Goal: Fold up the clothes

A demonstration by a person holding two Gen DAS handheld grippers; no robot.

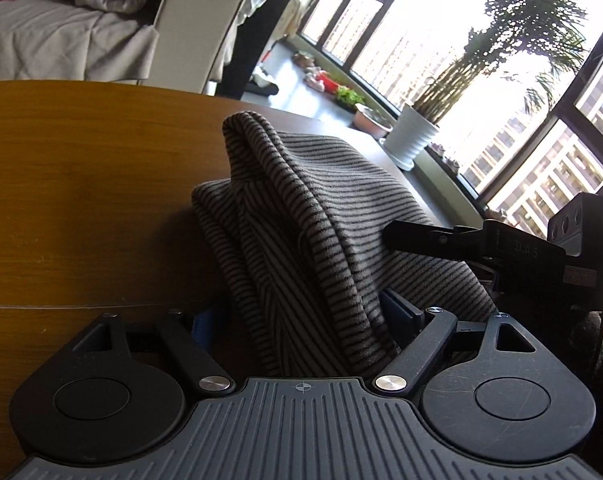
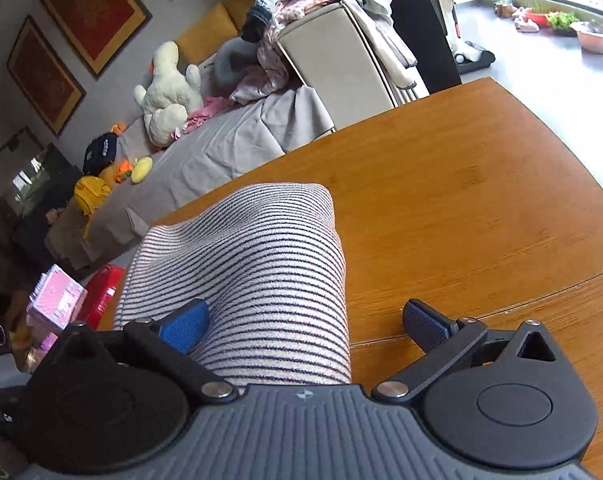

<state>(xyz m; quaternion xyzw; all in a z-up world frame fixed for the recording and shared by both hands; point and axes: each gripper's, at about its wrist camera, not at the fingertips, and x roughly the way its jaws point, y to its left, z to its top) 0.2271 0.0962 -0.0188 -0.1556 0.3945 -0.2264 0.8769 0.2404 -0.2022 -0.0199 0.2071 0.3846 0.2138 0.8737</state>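
The left gripper (image 1: 301, 316) is grasping the striped garment (image 1: 301, 216) at frame centre. The right gripper (image 2: 303, 320) is sitting released, its fingers spread around the folded cloth on the wooden table (image 2: 481, 200).

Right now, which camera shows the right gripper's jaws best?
The right wrist view: the right gripper shows both blue pads spread wide, the striped garment lying between them. The left wrist view catches it only side-on at the edge, jaws indistinct.

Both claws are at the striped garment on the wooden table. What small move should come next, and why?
Probably close the right claw on the grey, dark-striped knit garment: its blue pads stand wide apart with cloth between them. The left claw seems to have a bunched fold between its pads, above the brown wooden table. Then both could carry the fold over.
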